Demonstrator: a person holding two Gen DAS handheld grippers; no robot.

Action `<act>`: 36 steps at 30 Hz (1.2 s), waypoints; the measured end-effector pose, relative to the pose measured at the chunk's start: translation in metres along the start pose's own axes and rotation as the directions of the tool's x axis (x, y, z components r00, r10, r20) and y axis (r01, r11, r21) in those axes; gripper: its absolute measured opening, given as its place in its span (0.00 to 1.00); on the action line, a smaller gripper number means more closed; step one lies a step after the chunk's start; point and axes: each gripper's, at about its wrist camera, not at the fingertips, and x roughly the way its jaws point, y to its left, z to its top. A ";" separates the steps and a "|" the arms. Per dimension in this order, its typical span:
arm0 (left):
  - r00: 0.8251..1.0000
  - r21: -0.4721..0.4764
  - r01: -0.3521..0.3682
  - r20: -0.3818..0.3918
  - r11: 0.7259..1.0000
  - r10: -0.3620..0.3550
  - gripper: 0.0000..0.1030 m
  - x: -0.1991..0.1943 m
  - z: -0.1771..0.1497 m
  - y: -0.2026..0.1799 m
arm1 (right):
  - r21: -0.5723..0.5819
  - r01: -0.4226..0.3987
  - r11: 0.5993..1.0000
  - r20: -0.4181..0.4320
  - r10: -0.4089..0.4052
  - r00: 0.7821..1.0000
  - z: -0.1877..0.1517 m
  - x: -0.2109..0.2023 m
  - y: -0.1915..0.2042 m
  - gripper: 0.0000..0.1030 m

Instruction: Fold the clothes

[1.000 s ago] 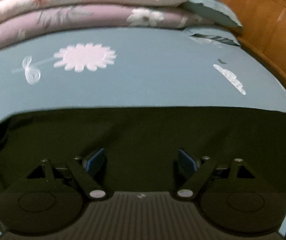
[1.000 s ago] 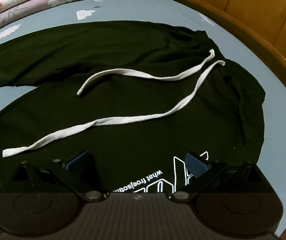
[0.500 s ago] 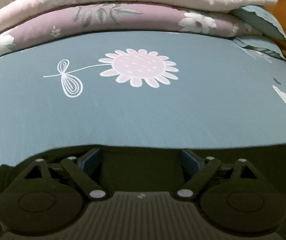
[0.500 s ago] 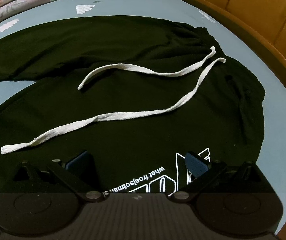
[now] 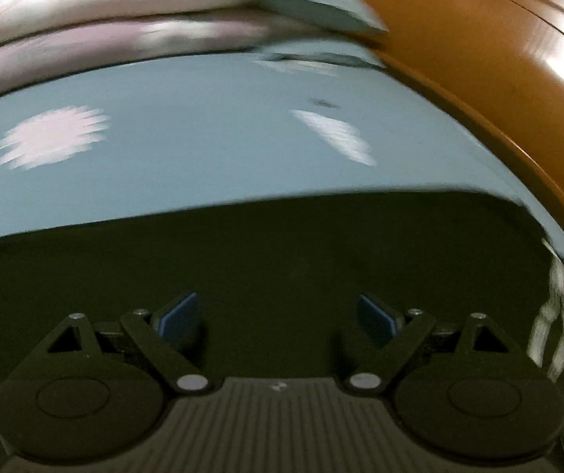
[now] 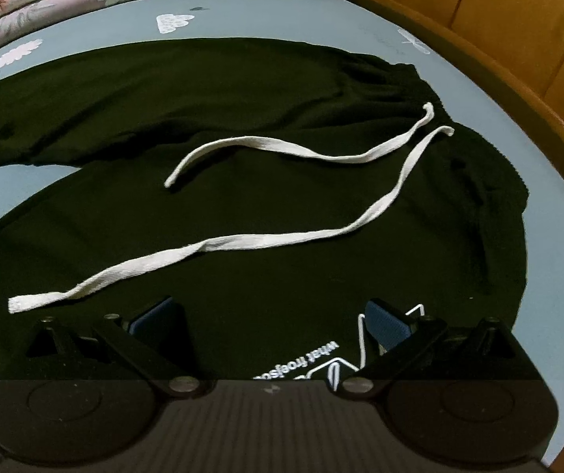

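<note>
Black trousers (image 6: 242, 205) spread flat on blue bedsheet (image 6: 558, 276), filling centre of right view; 2 white drawstrings (image 6: 266, 240) loose across them. Left gripper (image 5: 278, 315) released, empty, over dark leg fabric. Right gripper (image 6: 274, 315) released, empty, near printed logo (image 6: 321, 358). Risk: drawstrings likely snag or bunch into fold; blurred left view suggests imprecise grasp.

Open sheet (image 5: 211, 126) beyond trousers (image 6: 242, 236)
</note>
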 end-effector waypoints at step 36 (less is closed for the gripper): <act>0.975 0.134 -0.186 -0.094 0.973 0.199 0.88 0.006 -0.032 -0.022 | 0.051 -0.059 0.997 0.068 0.055 0.996 0.012 -0.012 -0.019 1.00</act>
